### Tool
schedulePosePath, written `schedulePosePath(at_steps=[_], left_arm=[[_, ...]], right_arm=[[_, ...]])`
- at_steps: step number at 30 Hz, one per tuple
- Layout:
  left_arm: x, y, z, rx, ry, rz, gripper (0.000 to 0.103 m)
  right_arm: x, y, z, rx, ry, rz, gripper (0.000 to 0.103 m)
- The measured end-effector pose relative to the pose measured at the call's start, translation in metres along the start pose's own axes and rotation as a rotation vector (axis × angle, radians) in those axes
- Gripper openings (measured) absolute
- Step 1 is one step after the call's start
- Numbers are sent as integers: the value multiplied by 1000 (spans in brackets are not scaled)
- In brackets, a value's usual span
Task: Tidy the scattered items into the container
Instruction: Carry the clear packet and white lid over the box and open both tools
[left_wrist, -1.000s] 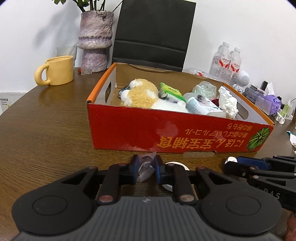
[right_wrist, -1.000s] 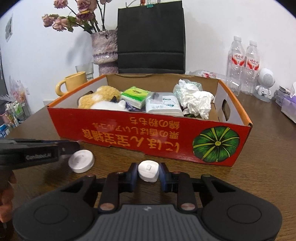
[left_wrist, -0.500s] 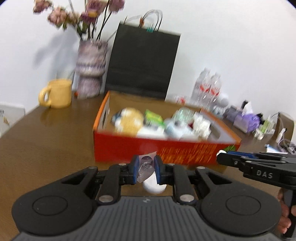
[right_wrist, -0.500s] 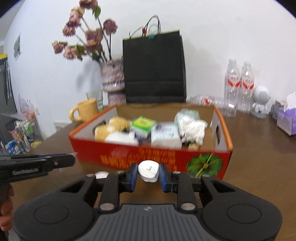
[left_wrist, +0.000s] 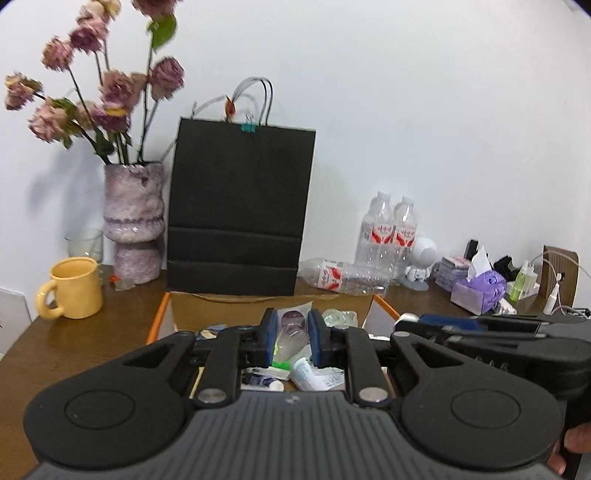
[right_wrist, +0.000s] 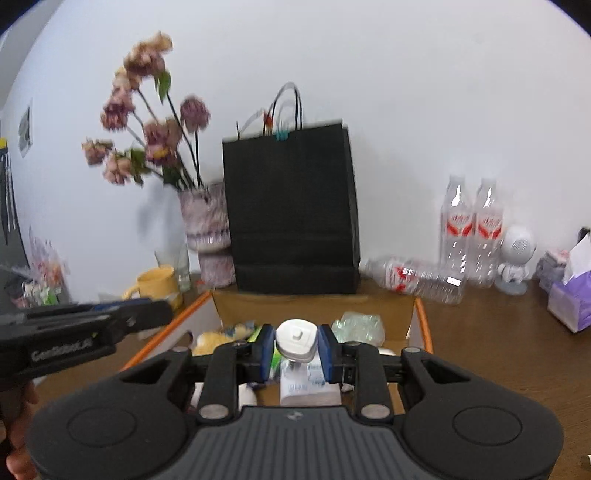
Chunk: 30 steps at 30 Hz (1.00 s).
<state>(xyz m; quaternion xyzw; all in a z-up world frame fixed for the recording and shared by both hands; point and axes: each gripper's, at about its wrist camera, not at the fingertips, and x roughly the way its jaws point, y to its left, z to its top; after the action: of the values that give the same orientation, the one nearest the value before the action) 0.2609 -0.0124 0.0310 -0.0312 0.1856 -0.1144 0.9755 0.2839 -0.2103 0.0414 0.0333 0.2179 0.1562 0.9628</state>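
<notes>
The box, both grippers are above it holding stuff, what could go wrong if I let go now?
The left gripper holds a light clear plastic wrapper over the cardboard box; released from above the pile, it may flutter past the rim. The white plastic device in the right gripper could bounce off the packets below. Both grippers sit close together and might knock each other.

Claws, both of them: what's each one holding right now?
Left claw: closed on a clear plastic wrapper.
Right claw: closed on a small white plastic piece.
</notes>
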Motion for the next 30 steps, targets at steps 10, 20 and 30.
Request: schedulePosePath(at_steps=[10, 20, 30], left_arm=[[54, 6, -14, -16, 83, 4, 18], [86, 10, -35, 35, 194, -2, 18], [92, 3, -45, 68, 229, 5, 20]], right_arm=[[52, -16, -17, -12, 127, -29, 24], [81, -26, -34, -8, 233, -37, 24], [86, -22, -38, -24, 254, -43, 24]])
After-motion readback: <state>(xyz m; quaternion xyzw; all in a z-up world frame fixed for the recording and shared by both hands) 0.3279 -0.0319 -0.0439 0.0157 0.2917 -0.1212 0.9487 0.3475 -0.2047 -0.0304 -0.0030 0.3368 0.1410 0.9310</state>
